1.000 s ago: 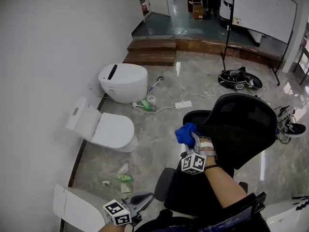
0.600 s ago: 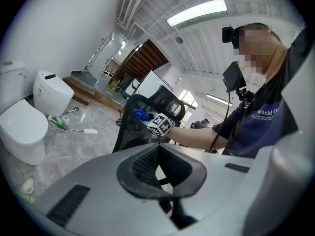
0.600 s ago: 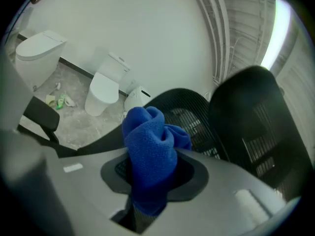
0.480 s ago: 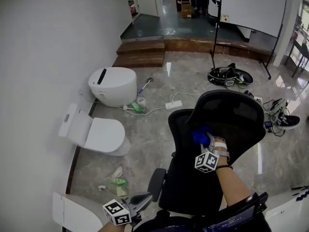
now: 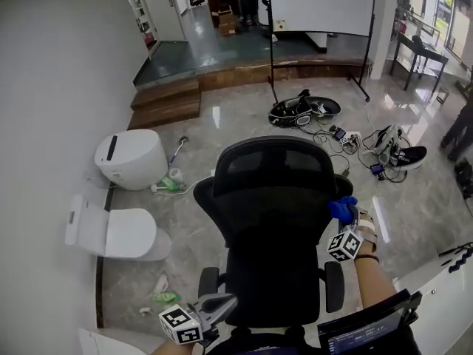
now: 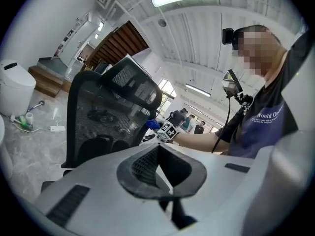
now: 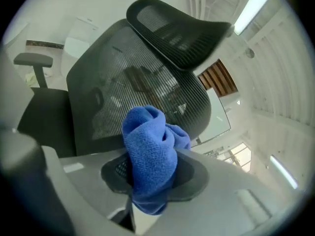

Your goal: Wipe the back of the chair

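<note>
The right gripper (image 7: 149, 193) has its jaws clamped on a bunched blue microfibre cloth (image 7: 150, 149), whose nubby folds bulge upward. Just beyond the cloth is the black mesh-backed office chair (image 7: 133, 87), with a fine see-through weave and a curved headrest on top. Whether cloth and mesh touch is unclear. In the head view the cloth (image 5: 341, 208) sits at the 3 o'clock edge of the chair's backrest (image 5: 277, 220). The left gripper (image 6: 165, 181), its jaws pressed together on nothing, sits low at 7 o'clock (well apart from the chair). Two smooth white ceramic toilets (image 5: 122, 232) stand at 9 o'clock on the glossy grey marbled floor (image 5: 222, 124).
</note>
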{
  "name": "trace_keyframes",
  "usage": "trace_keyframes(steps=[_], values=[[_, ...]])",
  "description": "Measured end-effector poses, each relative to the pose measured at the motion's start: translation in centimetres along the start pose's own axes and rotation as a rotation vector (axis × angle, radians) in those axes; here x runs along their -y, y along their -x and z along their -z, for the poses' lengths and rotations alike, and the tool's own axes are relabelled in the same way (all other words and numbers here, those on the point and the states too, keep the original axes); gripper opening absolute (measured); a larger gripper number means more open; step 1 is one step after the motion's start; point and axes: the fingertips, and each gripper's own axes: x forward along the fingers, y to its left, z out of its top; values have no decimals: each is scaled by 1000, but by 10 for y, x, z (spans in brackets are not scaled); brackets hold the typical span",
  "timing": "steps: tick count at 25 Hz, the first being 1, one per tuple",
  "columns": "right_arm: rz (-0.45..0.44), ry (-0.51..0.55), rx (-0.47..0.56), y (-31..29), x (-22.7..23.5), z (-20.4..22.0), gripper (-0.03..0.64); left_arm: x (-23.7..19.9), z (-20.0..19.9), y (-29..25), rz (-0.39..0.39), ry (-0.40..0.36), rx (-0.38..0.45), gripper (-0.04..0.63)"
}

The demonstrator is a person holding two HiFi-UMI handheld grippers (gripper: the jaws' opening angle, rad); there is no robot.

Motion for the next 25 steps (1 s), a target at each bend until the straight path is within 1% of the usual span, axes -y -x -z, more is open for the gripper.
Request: trace_keyframes(steps=[2,3,5,8,12,15,18,20,21,23,25], values=[[4,6,-13,1,6,14,121,4,2,-10,4,7,0,3],[0,11,0,2,3,10,121,4,3,-12,3,9,3,3],[-32,30,66,8,-20,-24,121,-1,5,-6,-4,9,13,3],[-128,84,220,20,-84,-117,121,-17,7,26,-41,22,34,3],[-246,157,412,37,-176,-253,121,-46,15,88,-135,56,66,3],[-297,198,511,51,-228,-338,121,-66,21,137,-196,65,84,3],[-320,240,567,58,-264,-397,121,-84,25,179,-250,80,116,3],[-325,264,576,56,-280,-418,121,-93,29,199,-275,89,135,3],[-325,273,572,53,-284,-422,121,-96,31,205,-282,92,140,3],[-322,276,545,42,-282,-417,121,-98,33,209,-289,103,146,3],[-316,266,507,30,-270,-401,121,-98,32,205,-288,114,147,3]])
